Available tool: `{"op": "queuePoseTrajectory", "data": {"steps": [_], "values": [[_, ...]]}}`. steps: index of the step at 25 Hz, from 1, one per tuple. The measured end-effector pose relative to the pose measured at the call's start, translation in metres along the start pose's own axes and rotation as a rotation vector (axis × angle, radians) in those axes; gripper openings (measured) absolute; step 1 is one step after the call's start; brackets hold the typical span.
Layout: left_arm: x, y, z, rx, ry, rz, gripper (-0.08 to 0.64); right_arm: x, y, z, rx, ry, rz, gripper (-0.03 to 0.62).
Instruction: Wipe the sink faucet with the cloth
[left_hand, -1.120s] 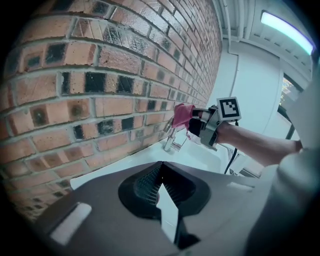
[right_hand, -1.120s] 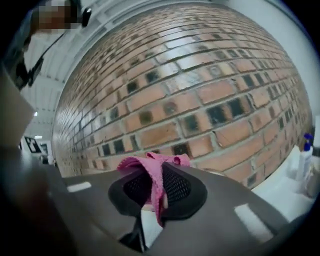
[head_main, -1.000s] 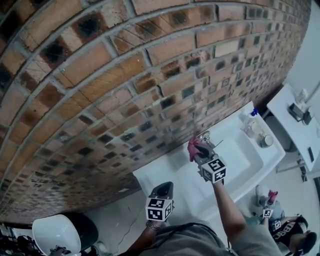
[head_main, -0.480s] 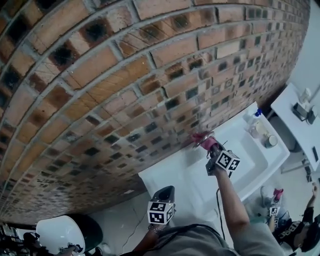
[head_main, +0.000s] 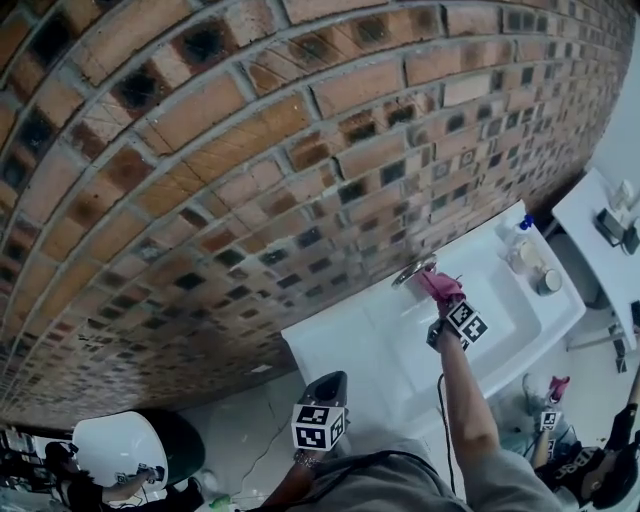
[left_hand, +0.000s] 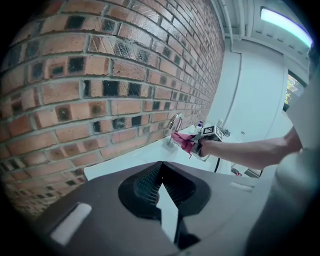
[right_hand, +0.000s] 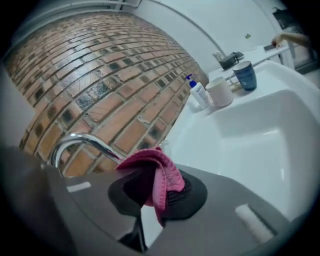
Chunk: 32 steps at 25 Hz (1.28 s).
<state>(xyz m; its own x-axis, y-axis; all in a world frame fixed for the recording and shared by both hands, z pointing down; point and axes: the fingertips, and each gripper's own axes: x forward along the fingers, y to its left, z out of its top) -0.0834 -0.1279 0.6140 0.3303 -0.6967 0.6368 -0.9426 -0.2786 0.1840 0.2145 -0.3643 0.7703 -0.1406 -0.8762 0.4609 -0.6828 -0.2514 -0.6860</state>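
Note:
The chrome faucet (head_main: 408, 272) curves out from the brick wall over the white sink (head_main: 530, 335). My right gripper (head_main: 443, 298) is shut on the pink cloth (head_main: 436, 284), which sits just right of the faucet near its spout end. In the right gripper view the cloth (right_hand: 156, 172) hangs bunched from that gripper (right_hand: 150, 197), with the faucet (right_hand: 82, 144) arching just behind it to the left. The left gripper view shows the faucet (left_hand: 175, 121) and cloth (left_hand: 183, 141) from afar. My left gripper (head_main: 324, 384) hangs low, well back from the sink, jaws shut and empty (left_hand: 160, 192).
A soap bottle (right_hand: 198, 93), a white cup (right_hand: 220, 92) and a blue cup (right_hand: 246, 75) stand on the sink's far end. The brick wall (head_main: 250, 150) rises close behind. A white table (head_main: 605, 250) is at the right, with a person crouched below it.
My right gripper has carried the cloth from on top of the faucet to its right side, so the chrome now shows. The left gripper has stayed put.

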Motion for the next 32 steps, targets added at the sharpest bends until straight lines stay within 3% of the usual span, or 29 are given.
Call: {"op": "queuePoseTrajectory", "data": {"steps": [2, 5, 9, 12, 16, 21, 27, 32], "values": [[-0.007, -0.002, -0.017, -0.011, 0.026, 0.011, 0.020, -0.009, -0.009, -0.004, -0.067, 0.021, -0.007, 0.041], [-0.013, -0.007, -0.035, -0.013, 0.046, 0.005, 0.020, -0.028, -0.011, -0.018, -0.040, 0.062, -0.007, 0.041], [-0.027, -0.029, -0.051, 0.007, 0.039, -0.047, 0.020, -0.103, 0.023, -0.064, -0.021, 0.157, 0.138, 0.041], [-0.037, -0.050, -0.051, 0.041, 0.003, -0.116, 0.020, -0.177, 0.071, -0.091, -0.156, 0.177, 0.271, 0.041], [-0.065, -0.072, -0.041, 0.101, -0.074, -0.189, 0.020, -0.271, 0.124, -0.124, -0.319, 0.159, 0.339, 0.042], [-0.120, -0.070, -0.076, 0.124, -0.064, -0.200, 0.020, -0.373, 0.166, -0.188, -0.454, 0.138, 0.357, 0.043], [-0.182, -0.083, -0.133, 0.142, -0.063, -0.222, 0.020, -0.459, 0.180, -0.266, -0.580, 0.181, 0.308, 0.043], [-0.208, -0.103, -0.138, 0.151, -0.113, -0.228, 0.020, -0.502, 0.185, -0.265, -0.644, 0.137, 0.309, 0.044]]}}
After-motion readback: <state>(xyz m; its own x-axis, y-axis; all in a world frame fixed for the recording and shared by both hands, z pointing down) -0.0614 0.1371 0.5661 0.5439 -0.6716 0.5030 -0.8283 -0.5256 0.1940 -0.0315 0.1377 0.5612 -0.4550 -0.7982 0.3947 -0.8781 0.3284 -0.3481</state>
